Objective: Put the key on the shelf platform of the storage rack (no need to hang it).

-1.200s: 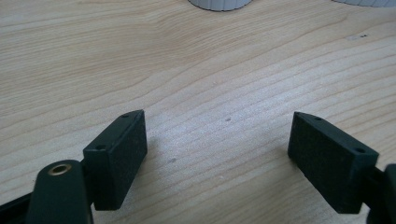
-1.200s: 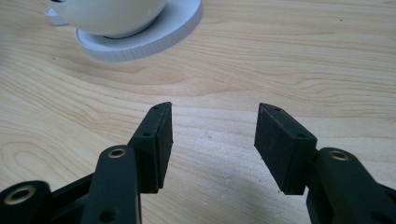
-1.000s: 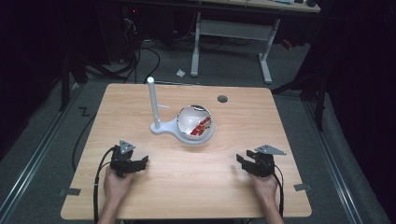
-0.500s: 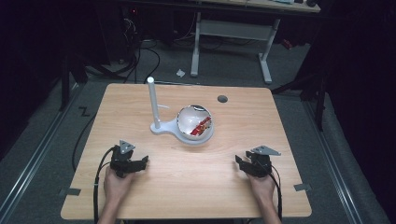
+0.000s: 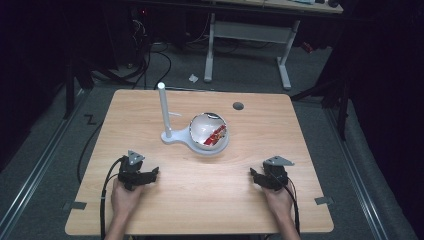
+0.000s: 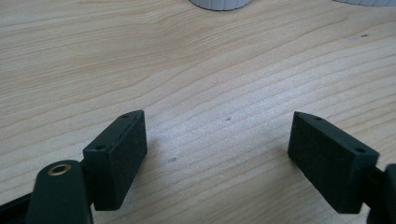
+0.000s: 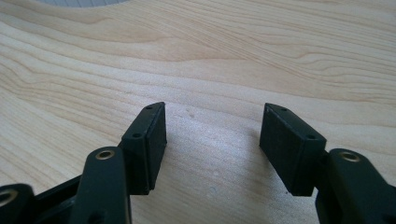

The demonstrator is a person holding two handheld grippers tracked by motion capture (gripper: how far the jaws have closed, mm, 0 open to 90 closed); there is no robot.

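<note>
Bowl point(image 5: 209, 132) mid-table, well ahead of both tools — left tool point(image 5: 141, 176), right tool point(image 5: 264, 178) (each released, nothing between)

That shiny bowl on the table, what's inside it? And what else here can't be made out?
- Bowl, high view: red contents too small and lost in reflections to identify.
- White stand, left gripper view: cut off by the top edge, only a sliver of its base shows.
- Dark round spot on the table, high view: too small to tell hole from cap.
- Room beyond the table, high view: too dark.

Lit tabletop, dark bkgd, sharp pics
</note>
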